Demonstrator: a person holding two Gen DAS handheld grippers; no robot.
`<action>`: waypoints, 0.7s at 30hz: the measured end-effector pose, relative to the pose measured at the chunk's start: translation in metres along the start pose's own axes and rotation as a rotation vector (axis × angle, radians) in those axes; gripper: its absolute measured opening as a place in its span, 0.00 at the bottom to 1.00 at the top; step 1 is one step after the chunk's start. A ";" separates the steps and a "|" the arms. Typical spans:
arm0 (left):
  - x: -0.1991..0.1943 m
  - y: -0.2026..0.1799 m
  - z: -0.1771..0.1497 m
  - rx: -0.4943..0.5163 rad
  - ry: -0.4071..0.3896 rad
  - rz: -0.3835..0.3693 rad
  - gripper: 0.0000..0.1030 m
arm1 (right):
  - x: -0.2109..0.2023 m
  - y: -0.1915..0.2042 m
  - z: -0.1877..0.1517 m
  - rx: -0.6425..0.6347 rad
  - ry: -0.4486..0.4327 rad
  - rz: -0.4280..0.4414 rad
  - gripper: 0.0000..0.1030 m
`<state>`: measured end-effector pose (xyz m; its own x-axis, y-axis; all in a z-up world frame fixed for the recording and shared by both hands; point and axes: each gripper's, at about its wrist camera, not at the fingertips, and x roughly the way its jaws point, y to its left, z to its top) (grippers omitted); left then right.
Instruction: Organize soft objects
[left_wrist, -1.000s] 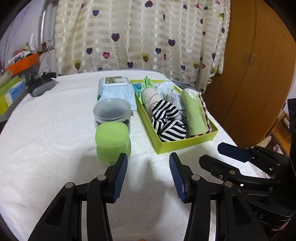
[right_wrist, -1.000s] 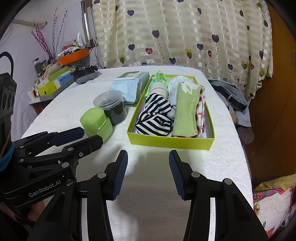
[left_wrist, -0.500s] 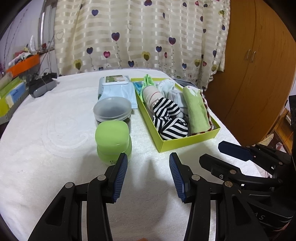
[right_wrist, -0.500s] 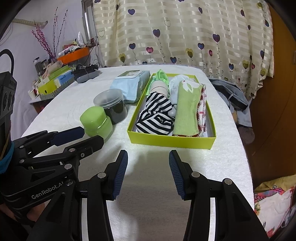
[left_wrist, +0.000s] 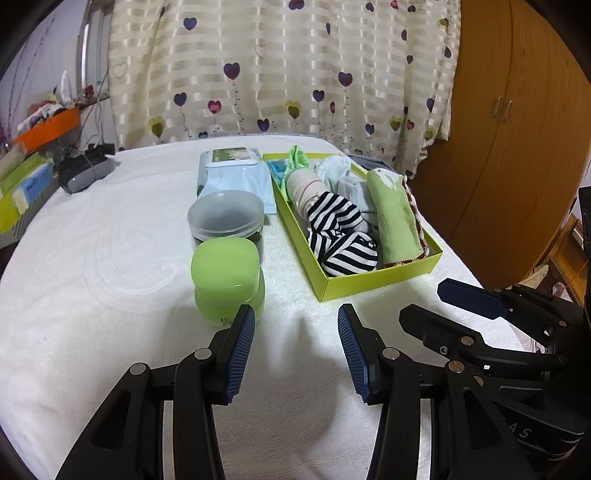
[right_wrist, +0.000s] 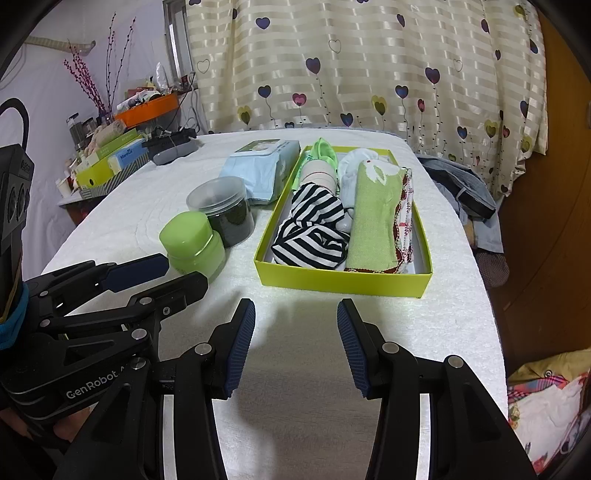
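Both tongs are hovering wide apart and gripping nothing: the left gripper (left_wrist: 296, 347) near the lime-green square-lidded plastic jar (left_wrist: 226, 278), the right gripper (right_wrist: 296, 343) before the shallow lime-green cardboard box (right_wrist: 343, 283). Going rightward, a clear round tub (left_wrist: 226, 218) and pale-blue wipes pack (left_wrist: 236, 175) are crowding the box's left wall, likely parked aside; inside, black-and-white striped socks (right_wrist: 314, 229) and a folded green towel (right_wrist: 376, 218) are lying side by side, seemingly sorted.

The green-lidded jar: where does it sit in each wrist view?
Left wrist: green-lidded jar left of centre, just beyond the left gripper.
Right wrist: jar at left, beyond the left gripper.
Shared landmark: the clear-lidded dark jar directly behind it.
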<state>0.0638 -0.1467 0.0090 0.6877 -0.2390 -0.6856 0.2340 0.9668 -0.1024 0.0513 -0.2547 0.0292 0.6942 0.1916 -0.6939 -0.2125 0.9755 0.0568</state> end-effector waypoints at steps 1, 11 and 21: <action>0.000 0.000 0.000 0.000 0.001 0.001 0.45 | 0.000 0.000 0.000 0.000 0.001 0.001 0.46; 0.000 0.001 0.000 0.000 0.000 -0.002 0.45 | 0.000 0.001 -0.001 0.000 -0.002 -0.001 0.46; 0.000 0.002 -0.001 0.007 -0.003 0.010 0.45 | 0.000 0.001 0.000 0.000 -0.001 -0.001 0.46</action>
<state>0.0631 -0.1446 0.0080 0.6920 -0.2292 -0.6846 0.2319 0.9686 -0.0899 0.0512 -0.2539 0.0288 0.6950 0.1906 -0.6933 -0.2120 0.9757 0.0557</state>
